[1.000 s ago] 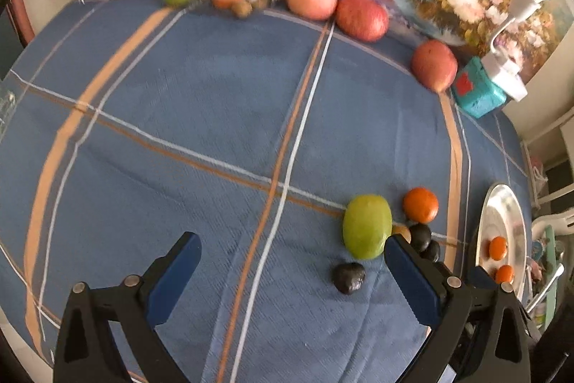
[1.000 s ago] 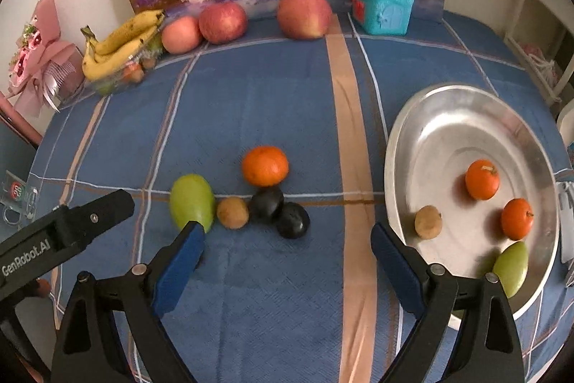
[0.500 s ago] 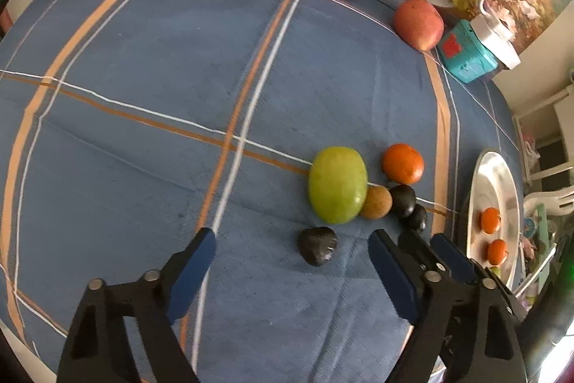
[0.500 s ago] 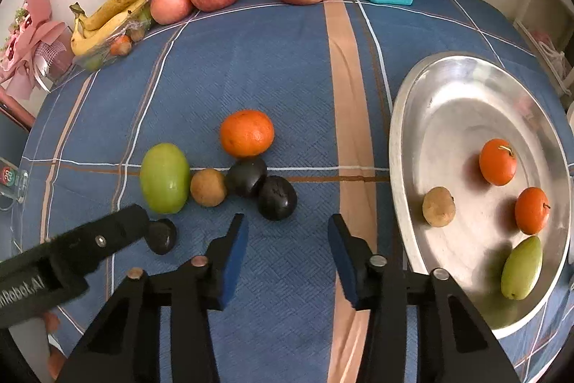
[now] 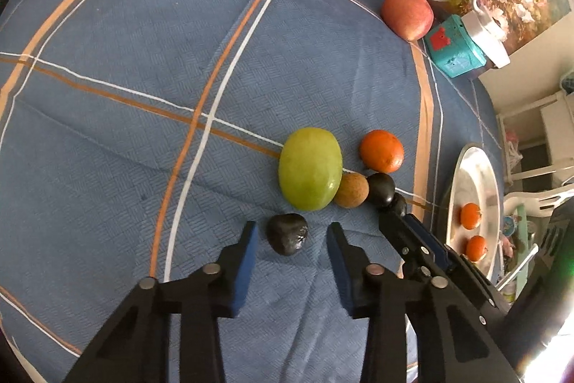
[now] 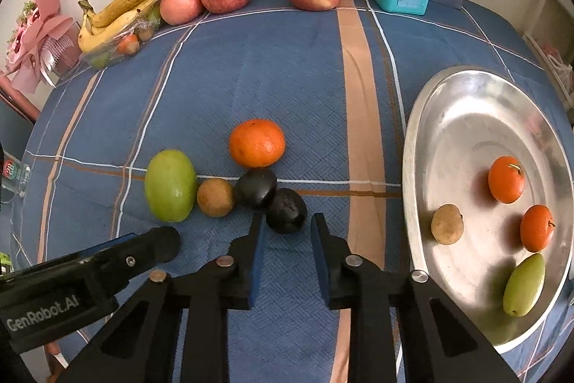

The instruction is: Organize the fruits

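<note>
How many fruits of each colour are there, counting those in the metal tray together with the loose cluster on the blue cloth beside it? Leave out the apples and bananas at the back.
Orange fruits: 3
Green fruits: 2
Brown fruits: 2
Dark fruits: 3
Total: 10

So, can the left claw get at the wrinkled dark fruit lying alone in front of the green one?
Likely yes: the wrinkled dark fruit sits between the left claw's fingers, which have just been closing but aren't touching it; nothing blocks either side.
</note>
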`<action>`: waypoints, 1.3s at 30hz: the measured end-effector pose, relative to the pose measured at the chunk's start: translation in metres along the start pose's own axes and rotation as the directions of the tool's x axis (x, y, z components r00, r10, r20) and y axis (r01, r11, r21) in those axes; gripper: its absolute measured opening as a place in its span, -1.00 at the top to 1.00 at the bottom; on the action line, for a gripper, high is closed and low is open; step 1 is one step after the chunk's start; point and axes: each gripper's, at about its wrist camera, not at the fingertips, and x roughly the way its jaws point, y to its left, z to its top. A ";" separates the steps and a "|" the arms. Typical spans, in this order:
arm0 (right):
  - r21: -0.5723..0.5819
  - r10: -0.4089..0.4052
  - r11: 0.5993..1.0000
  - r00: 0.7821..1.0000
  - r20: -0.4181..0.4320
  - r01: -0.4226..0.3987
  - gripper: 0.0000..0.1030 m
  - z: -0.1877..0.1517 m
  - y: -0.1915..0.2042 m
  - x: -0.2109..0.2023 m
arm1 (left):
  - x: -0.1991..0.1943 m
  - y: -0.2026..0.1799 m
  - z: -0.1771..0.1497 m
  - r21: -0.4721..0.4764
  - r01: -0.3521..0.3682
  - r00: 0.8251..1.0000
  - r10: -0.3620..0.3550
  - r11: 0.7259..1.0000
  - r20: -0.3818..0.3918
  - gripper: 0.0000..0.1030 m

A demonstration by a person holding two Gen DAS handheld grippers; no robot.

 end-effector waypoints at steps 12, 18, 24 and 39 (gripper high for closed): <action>0.022 0.031 0.999 0.999 0.011 -0.031 0.61 -0.002 -0.003 -0.005 | -0.007 0.003 0.000 -0.014 -0.004 1.000 0.004 1.000 0.021 0.72; 0.049 0.047 0.998 0.999 0.016 -0.048 0.61 -0.006 -0.010 -0.013 | -0.008 0.011 0.001 -0.048 0.028 1.000 -0.027 0.998 0.012 0.70; 0.054 0.053 0.997 0.998 0.024 -0.054 0.61 -0.008 -0.011 -0.019 | -0.005 0.016 0.002 -0.052 0.018 1.000 -0.019 0.999 -0.003 0.40; 0.056 0.051 0.997 0.999 0.016 -0.052 0.61 -0.009 -0.009 -0.021 | 0.001 0.017 -0.002 -0.048 -0.040 0.999 0.039 0.998 -0.011 0.33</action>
